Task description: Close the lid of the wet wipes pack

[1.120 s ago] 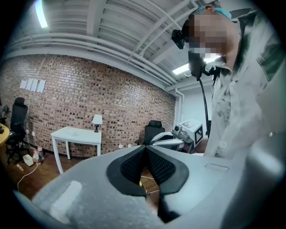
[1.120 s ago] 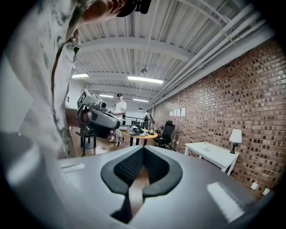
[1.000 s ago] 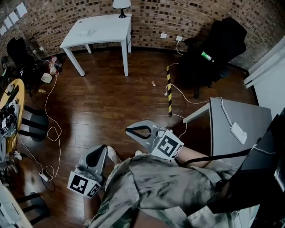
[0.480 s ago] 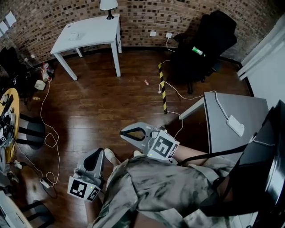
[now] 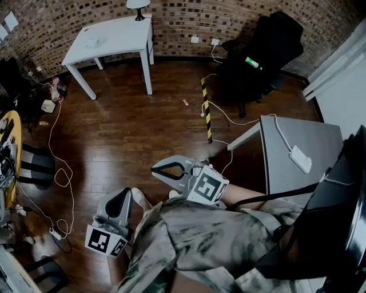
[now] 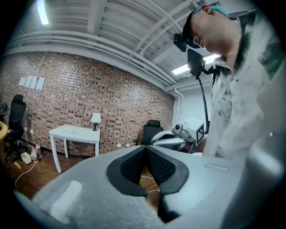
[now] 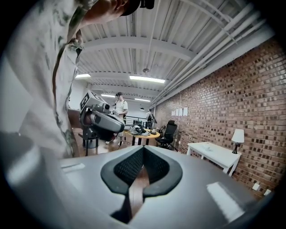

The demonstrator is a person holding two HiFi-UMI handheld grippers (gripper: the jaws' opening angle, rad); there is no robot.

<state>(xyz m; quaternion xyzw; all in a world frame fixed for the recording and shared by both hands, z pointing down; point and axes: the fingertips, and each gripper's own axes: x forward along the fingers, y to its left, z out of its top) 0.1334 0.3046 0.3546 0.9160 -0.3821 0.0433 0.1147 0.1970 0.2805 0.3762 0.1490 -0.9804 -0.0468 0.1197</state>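
Observation:
No wet wipes pack can be made out for certain; a small pale object (image 5: 94, 42) lies on the far white table (image 5: 123, 28), too small to identify. My left gripper (image 5: 127, 192) hangs low at my left side over the wooden floor, jaws shut with nothing between them. My right gripper (image 5: 155, 169) is held in front of my body, pointing left, also shut and empty. In the left gripper view the pads meet at the tip of the left gripper (image 6: 145, 147). The right gripper view shows the right gripper (image 7: 143, 148) the same way. Both are far from the table.
A lamp (image 5: 138, 5) stands on the white table's far edge. A black office chair (image 5: 264, 50) is at the back right, and a grey desk (image 5: 317, 143) with a white adapter (image 5: 300, 158) at the right. Cables (image 5: 58, 154) and a yellow-black strip (image 5: 206, 111) lie on the floor.
The head view has drifted a little, so the room sits slightly to the left and higher. Both grippers stay shut and hold nearly the same places by my body.

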